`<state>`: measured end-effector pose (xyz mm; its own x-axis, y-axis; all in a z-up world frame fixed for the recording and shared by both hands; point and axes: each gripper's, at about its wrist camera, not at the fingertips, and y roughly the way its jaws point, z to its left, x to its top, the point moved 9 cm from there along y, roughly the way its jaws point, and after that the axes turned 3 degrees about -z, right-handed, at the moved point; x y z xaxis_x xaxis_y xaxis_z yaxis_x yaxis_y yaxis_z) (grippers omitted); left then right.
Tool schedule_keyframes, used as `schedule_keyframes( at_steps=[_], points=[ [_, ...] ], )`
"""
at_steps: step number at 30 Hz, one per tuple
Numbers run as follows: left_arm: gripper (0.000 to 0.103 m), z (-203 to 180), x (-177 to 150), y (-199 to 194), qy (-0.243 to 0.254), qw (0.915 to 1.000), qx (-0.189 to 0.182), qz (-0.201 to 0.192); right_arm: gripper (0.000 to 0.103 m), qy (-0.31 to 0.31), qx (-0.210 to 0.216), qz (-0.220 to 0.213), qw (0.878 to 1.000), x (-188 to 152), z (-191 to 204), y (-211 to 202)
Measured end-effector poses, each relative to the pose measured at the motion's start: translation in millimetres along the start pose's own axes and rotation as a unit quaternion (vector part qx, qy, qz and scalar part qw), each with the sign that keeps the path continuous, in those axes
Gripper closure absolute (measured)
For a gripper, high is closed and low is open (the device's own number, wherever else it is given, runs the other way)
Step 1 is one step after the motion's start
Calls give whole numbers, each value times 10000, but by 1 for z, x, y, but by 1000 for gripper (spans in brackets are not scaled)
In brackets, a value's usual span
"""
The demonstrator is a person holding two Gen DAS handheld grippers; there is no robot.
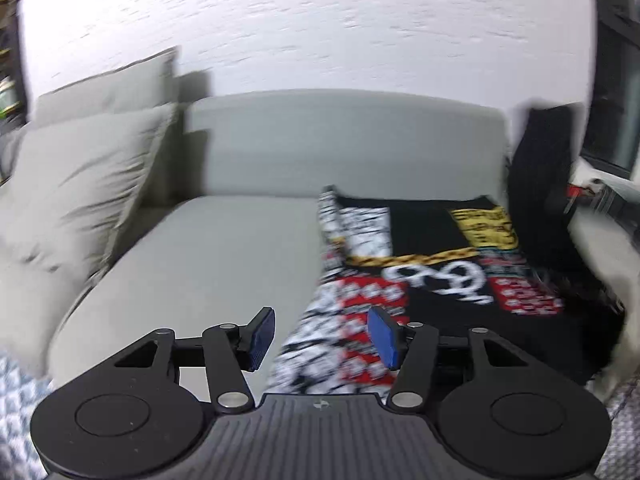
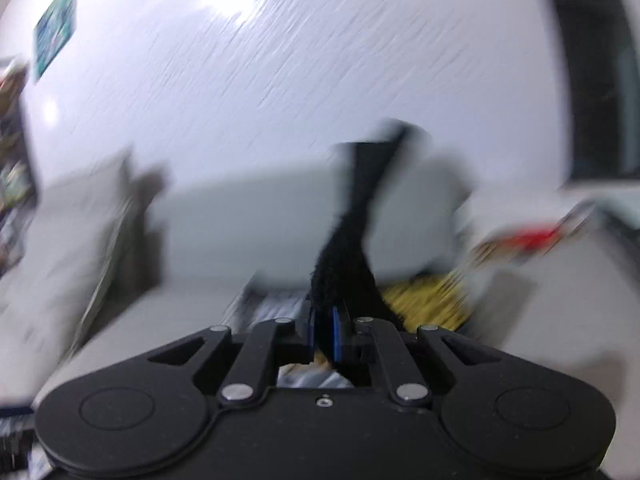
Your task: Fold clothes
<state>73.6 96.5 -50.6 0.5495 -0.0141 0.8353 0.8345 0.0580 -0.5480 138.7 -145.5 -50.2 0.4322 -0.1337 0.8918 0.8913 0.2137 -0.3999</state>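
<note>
While its blue pads pinch a strip of black garment [image 2: 352, 240] (blurred, hanging taut upward), the right gripper [image 2: 325, 334] is pressed nearly together. Left gripper [image 1: 322, 336], jaws half spread, holds nothing and hovers over one printed shirt [image 1: 420, 280], black with red, white and yellow graphics, flat on a grey sofa [image 1: 220, 248] beside two cushions [image 1: 76, 184].
</note>
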Motion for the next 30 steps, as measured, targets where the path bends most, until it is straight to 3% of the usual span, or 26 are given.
schedule_keyframes(
  at_steps=[2, 4, 5, 7, 8, 10, 14, 15, 16, 17, 20, 24, 28, 30],
  points=[
    [50, 12, -9, 4, -103, 9998, 89, 120, 86, -175, 333, 929, 9950, -61, 37, 32],
    [50, 22, -18, 9, -213, 9993, 122, 276, 85, -267, 637, 2277, 9713, -125, 57, 52],
    [50, 24, -22, 11, -274, 9990, 85, 338, 85, -195, 766, 2574, 9631, -139, 60, 51],
    [50, 24, -27, 17, -307, 9987, 8, 411, 80, -173, 851, 2512, 9640, -138, 56, 36],
    [50, 20, -29, 21, -323, 9984, -71, 455, 72, -153, 852, 2434, 9661, -128, 48, 29],
    [50, 13, -30, 32, -397, 9973, -283, 540, 66, 41, 874, 2227, 9709, -102, 33, 19],
    [45, 1, -29, 63, -667, 9930, -624, 749, 65, 422, 575, 1719, 9825, -65, -16, -8],
    [45, 0, -28, 71, -704, 9922, -637, 802, 66, 500, 383, 1561, 9857, -59, -32, -15],
    [46, -2, -27, 79, -742, 9914, -650, 856, 73, 648, 56, 1319, 9891, -53, -54, -21],
    [48, -4, -26, 85, -747, 9911, -664, 885, 87, 801, -201, 1106, 9904, -47, -73, -24],
    [51, -23, -16, 96, -393, 9932, -797, 756, 90, 1197, -851, 793, 9860, -41, -127, -29],
    [60, -50, -15, 118, 32, 9918, -941, 860, 89, 1255, -877, 995, 9832, -49, -152, -16],
    [70, -63, -35, 150, 285, 9878, -707, 1357, 89, 366, -796, 1423, 9859, -75, -140, 14],
    [69, -60, -55, 164, 376, 9831, -474, 1729, 89, -275, -1243, 2097, 9694, -108, -146, 27]
  ],
)
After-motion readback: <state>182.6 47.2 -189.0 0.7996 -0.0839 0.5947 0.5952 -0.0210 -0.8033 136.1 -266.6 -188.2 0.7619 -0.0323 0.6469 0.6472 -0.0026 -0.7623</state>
